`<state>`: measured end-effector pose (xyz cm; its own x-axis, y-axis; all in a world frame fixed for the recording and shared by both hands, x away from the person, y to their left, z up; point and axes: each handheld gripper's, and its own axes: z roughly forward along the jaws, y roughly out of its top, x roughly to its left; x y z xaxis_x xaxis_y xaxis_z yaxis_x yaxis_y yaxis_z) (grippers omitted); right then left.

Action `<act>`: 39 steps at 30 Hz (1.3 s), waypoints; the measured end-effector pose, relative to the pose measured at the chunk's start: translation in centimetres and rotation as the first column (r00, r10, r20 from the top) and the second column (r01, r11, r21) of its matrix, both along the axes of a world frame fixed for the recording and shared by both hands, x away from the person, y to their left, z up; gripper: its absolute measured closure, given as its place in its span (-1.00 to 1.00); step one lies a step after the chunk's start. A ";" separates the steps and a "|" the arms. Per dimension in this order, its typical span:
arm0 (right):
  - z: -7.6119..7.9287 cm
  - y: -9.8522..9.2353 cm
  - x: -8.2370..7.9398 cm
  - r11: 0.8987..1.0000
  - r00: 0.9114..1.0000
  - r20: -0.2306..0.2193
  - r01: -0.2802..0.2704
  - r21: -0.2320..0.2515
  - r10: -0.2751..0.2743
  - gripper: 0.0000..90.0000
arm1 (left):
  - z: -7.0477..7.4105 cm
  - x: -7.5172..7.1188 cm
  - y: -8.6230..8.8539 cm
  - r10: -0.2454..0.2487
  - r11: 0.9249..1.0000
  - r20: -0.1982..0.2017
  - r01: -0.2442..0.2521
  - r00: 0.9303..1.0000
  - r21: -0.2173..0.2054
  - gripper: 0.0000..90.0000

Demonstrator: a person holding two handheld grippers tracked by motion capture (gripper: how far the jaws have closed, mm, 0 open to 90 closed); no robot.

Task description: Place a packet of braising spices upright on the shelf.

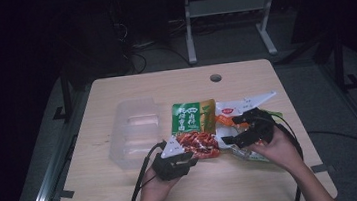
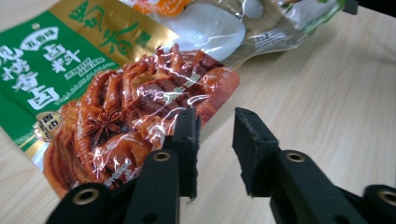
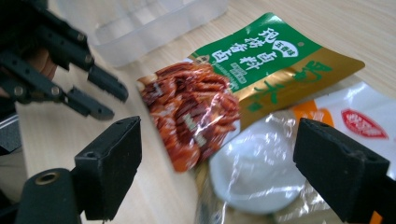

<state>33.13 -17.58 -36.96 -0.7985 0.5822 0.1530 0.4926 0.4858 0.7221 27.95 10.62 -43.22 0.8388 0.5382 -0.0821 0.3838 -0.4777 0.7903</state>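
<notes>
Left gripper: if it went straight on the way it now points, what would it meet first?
Probably the red-and-green foil snack packet. The left gripper has its jaws parted, nothing between them, with the packet's lower corner just ahead of one jaw. Beyond the gap itself lies bare wooden table; depth is unclear.

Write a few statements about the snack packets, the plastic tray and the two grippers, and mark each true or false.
1. The green packet lies flat on the table. True.
2. The clear plastic tray holds both packets. False: it holds neither; the packets lie beside it.
3. The left gripper has its fingers clamped on the green packet. False: there is a gap between them, with only table showing in it.
4. The right gripper is open over a clear packet with a white round piece inside. True.
</notes>
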 end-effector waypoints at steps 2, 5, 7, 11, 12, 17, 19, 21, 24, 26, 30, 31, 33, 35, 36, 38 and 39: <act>0.1 0.4 0.5 1.000 1.000 -0.014 0.009 -0.008 -0.009 -0.67 | -0.2 0.2 -0.1 0.001 1.000 -0.002 -0.001 1.000 0.010 0.69; 0.3 1.6 2.8 0.999 0.999 -0.033 0.009 -0.045 -0.010 -0.66 | -0.7 0.8 -0.5 0.020 0.999 -0.006 -0.019 1.000 0.048 0.75; 0.3 2.2 3.8 0.999 0.998 -0.053 0.014 -0.046 -0.017 -0.65 | -0.9 1.2 -0.5 0.023 0.998 -0.002 -0.023 1.000 0.064 0.83; 0.3 3.4 5.9 0.998 0.997 -0.071 0.030 -0.062 -0.035 -0.58 | -1.4 1.6 -0.8 0.044 0.995 -0.004 -0.043 0.999 0.090 0.95; 0.3 3.6 6.2 0.997 0.997 -0.073 0.033 -0.066 -0.038 -0.57 | -1.4 1.6 -0.8 0.044 0.995 -0.004 -0.043 0.999 0.090 0.97; -0.4 4.7 7.9 0.993 0.995 -0.084 0.047 -0.107 -0.056 -0.53 | -2.1 2.1 -1.1 0.056 0.990 -0.015 -0.053 0.998 0.128 0.99; -1.3 5.0 9.0 0.991 0.992 -0.101 0.065 -0.114 -0.077 -0.51 | -2.2 2.1 -1.2 0.059 0.989 -0.018 -0.056 0.998 0.136 0.99; -1.6 5.1 9.4 0.989 0.989 -0.118 0.079 -0.126 -0.094 -0.50 | -2.3 2.1 -1.2 0.060 0.988 -0.022 -0.057 0.998 0.143 0.99; -2.5 5.2 10.3 0.983 0.981 -0.138 0.113 -0.144 -0.133 -0.47 | -2.5 2.3 -1.2 0.068 0.986 -0.024 -0.063 0.997 0.154 0.99; -2.9 5.1 10.8 0.979 0.976 -0.150 0.133 -0.151 -0.156 -0.44 | -2.7 2.4 -1.2 0.072 0.986 -0.033 -0.066 0.997 0.154 0.99; -3.8 4.9 11.7 0.971 0.964 -0.176 0.168 -0.170 -0.197 -0.38 | -2.8 2.4 -1.4 0.075 0.985 -0.030 -0.069 0.997 0.155 0.98; -3.9 4.9 11.8 0.970 0.962 -0.180 0.175 -0.171 -0.205 -0.37 | -2.8 2.4 -1.4 0.075 0.986 -0.032 -0.069 0.997 0.154 0.98; -4.4 4.8 12.1 0.968 0.956 -0.197 0.185 -0.169 -0.218 -0.35 | -2.9 2.4 -1.4 0.074 0.986 -0.030 -0.068 0.997 0.155 0.98; -4.6 4.8 12.3 0.966 0.951 -0.207 0.194 -0.171 -0.228 -0.31 | -3.0 2.4 -1.4 0.066 0.984 -0.025 -0.061 0.997 0.166 0.98; -4.8 4.7 12.4 0.966 0.950 -0.212 0.196 -0.168 -0.229 -0.29 | -3.0 2.4 -1.4 0.065 0.984 -0.025 -0.060 0.998 0.170 0.98; -4.9 4.6 12.6 0.963 0.943 -0.226 0.210 -0.169 -0.245 -0.26 | -3.0 2.4 -1.4 0.067 0.984 -0.026 -0.062 0.997 0.168 0.98; -5.1 4.5 12.7 0.962 0.942 -0.226 0.215 -0.166 -0.249 -0.25 | -3.0 2.4 -1.4 0.066 0.983 -0.027 -0.060 0.997 0.175 0.98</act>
